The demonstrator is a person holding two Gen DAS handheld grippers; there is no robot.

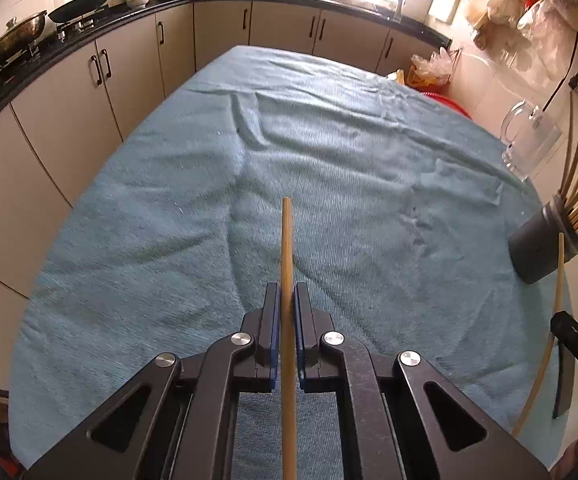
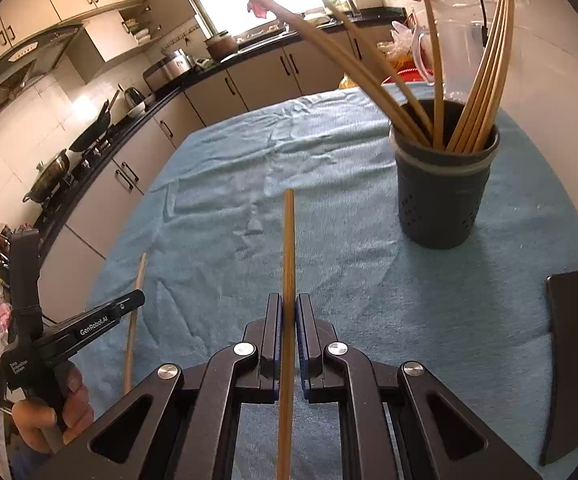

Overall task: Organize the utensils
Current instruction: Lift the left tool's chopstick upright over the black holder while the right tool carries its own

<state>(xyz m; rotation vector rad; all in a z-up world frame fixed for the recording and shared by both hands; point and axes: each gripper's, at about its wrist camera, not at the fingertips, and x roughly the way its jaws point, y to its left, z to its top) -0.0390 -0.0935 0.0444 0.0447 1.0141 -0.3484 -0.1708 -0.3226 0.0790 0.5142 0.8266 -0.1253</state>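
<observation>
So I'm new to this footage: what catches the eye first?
Each gripper, left and right, is clamped on a single chopstick pointing out over the blue cloth. Ahead to the right stands a dark holder bristling with chopsticks.

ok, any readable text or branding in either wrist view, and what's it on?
"GenRobot.AI": white print on the finger arm of the left gripper, seen in the right wrist view.
Small white label lower on the same gripper's body: three short lines, too small to read.
Rice cooker on the counter: a small mark on its front, too blurred to read.
Left wrist view: no readable text.
</observation>
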